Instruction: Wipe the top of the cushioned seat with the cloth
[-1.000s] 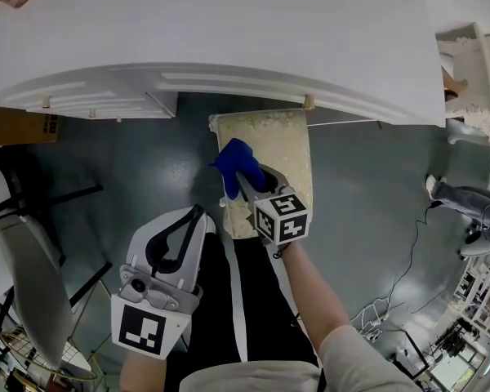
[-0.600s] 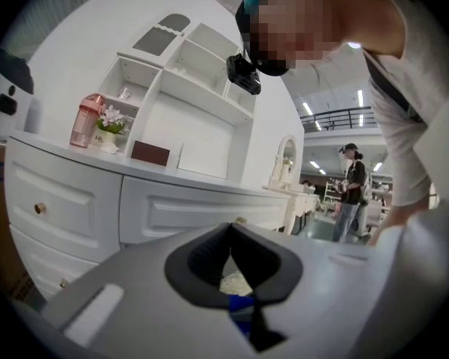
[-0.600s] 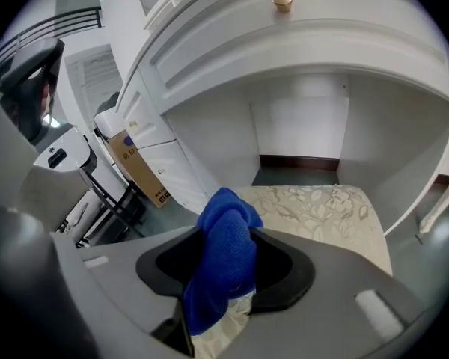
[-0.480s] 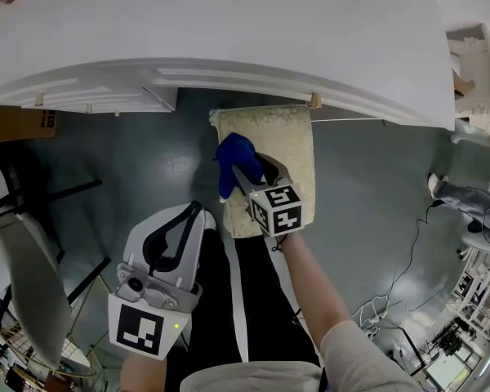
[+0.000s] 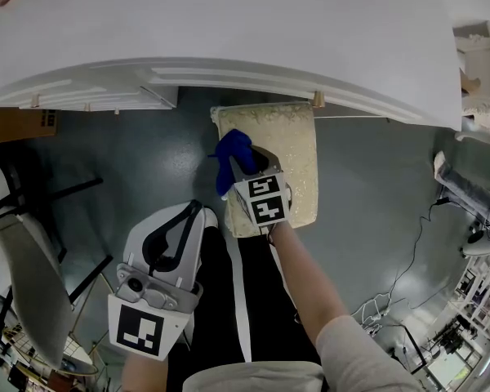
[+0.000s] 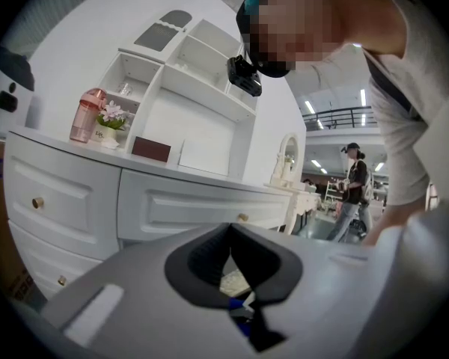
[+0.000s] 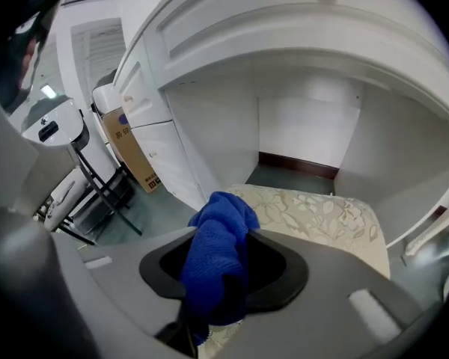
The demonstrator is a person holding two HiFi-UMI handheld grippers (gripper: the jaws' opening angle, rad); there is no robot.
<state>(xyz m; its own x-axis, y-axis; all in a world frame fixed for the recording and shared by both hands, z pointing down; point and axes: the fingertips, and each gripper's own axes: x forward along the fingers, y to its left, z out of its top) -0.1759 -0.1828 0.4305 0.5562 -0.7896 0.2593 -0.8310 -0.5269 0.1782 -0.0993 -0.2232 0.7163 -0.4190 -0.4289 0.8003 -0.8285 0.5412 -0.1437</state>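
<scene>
Head view: looks steeply down from above onto the white desk [image 5: 229,31], the cushioned seat [image 5: 298,149], the left gripper [image 5: 198,212] and the right gripper [image 5: 243,170]. Left gripper view: sits low, faces along its jaws toward the desk's drawer fronts [image 6: 187,208]. Right gripper view: hangs close over the seat, faces the recess [image 7: 299,137] under the desk, blue cloth [image 7: 217,253] filling the foreground. Seat and desk shared by all three.

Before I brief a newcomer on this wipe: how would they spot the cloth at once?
By the white dressing table stands a cream floral cushioned seat. At its left edge the right claw grips the cloth, the only bright blue thing.
</scene>
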